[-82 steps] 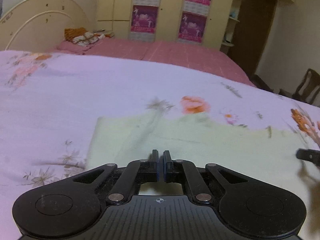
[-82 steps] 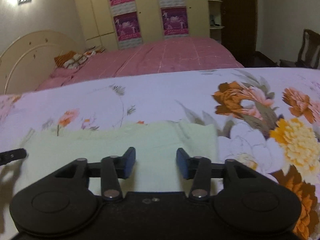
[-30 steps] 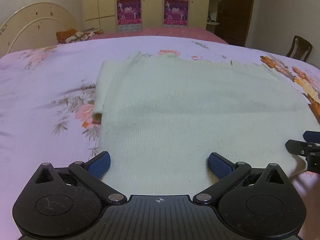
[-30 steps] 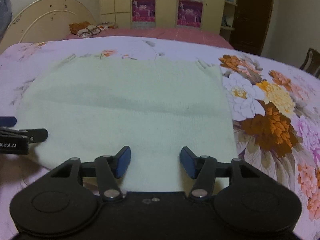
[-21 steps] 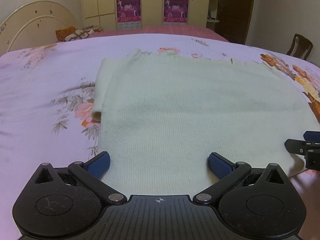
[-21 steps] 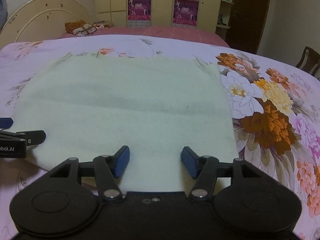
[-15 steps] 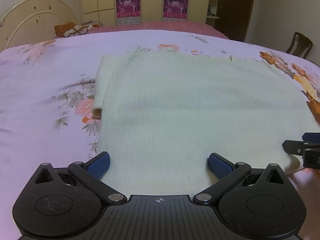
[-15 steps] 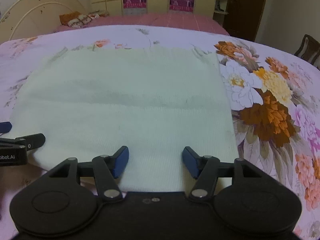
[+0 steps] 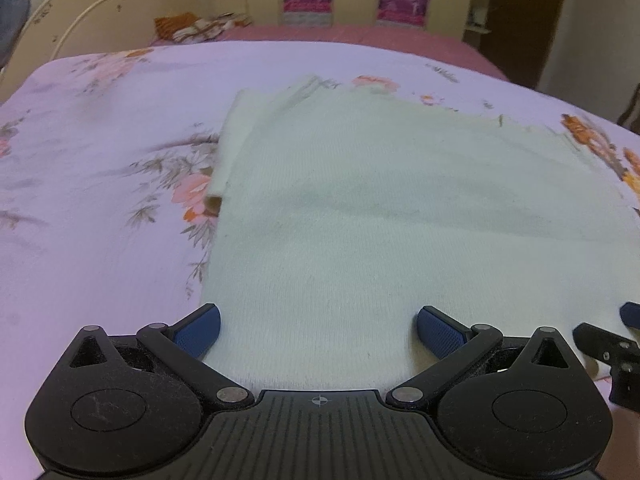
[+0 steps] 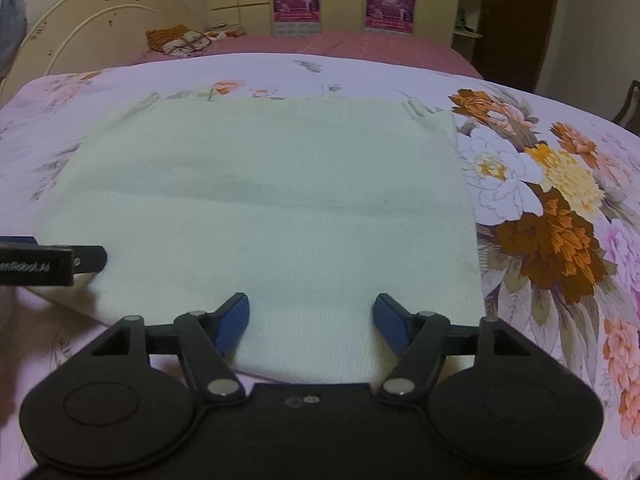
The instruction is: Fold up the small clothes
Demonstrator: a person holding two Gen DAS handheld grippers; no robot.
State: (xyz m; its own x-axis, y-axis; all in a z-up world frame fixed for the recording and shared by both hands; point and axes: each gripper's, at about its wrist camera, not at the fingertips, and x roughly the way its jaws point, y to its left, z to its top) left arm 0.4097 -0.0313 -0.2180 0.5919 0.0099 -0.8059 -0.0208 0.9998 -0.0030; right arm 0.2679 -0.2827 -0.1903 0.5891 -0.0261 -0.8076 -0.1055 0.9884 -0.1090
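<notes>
The knit top point(image 9: 380, 216) lies flat on the floral bedsheet point(image 9: 100, 200), pale green, with one sleeve point(image 9: 228, 148) tucked along its left edge. It looks soft, light and floppy, so it'll probably sag and stretch if lifted from the middle; pinching the near hem corners seems the safer bet. Left gripper point(image 9: 318, 326) hangs over the near hem with jaws spread wide, holding nothing. Right gripper point(image 10: 311, 322) is the same, jaws apart over the hem.
</notes>
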